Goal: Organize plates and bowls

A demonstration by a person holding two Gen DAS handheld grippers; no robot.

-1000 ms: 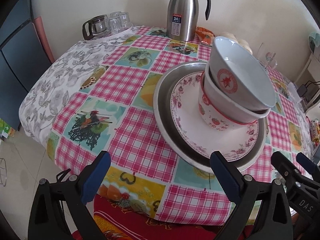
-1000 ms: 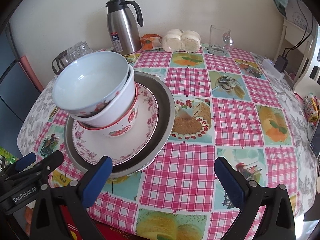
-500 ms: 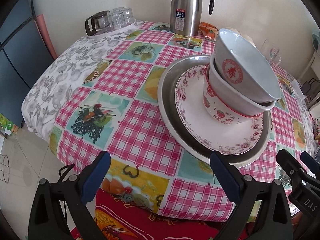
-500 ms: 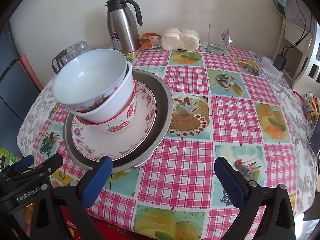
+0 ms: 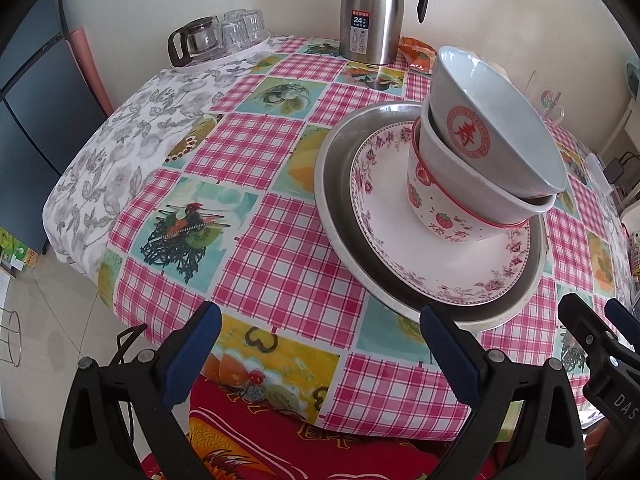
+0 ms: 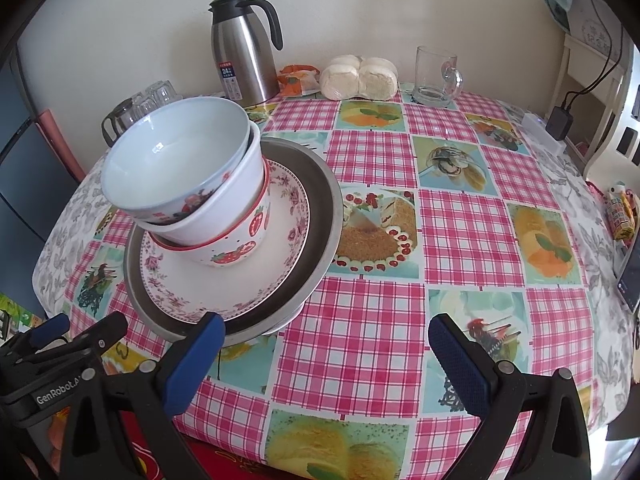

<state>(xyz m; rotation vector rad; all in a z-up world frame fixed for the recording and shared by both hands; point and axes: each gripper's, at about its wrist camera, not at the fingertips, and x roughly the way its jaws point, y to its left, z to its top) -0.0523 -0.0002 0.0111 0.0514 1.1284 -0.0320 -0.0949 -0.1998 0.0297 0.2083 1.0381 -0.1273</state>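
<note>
A stack stands on the checked tablecloth: a wide metal plate [image 5: 336, 184] [image 6: 320, 216] at the bottom, a floral plate [image 5: 384, 240] [image 6: 208, 280] on it, then three nested bowls. The lowest is a strawberry bowl [image 5: 436, 216] [image 6: 240, 248], a plain white bowl [image 5: 452, 160] [image 6: 232, 204] sits in it, and the top bowl [image 5: 488, 120] [image 6: 180, 152] leans, with a red emblem. My left gripper [image 5: 320, 344] hangs open at the table's near edge, left of the stack. My right gripper [image 6: 324, 352] is open too, its left finger just before the metal plate's rim.
At the back stand a steel thermos jug [image 5: 370, 12] [image 6: 244, 48], a tray of glasses with a small teapot [image 5: 216, 40], steamed buns [image 6: 360, 78], a snack packet [image 6: 298, 78] and a glass mug [image 6: 436, 76]. A phone [image 6: 632, 276] lies at the right edge.
Both grippers have drawn back and risen a little from the stack, so more of the near table edge shows. The plates and bowls have not moved.
</note>
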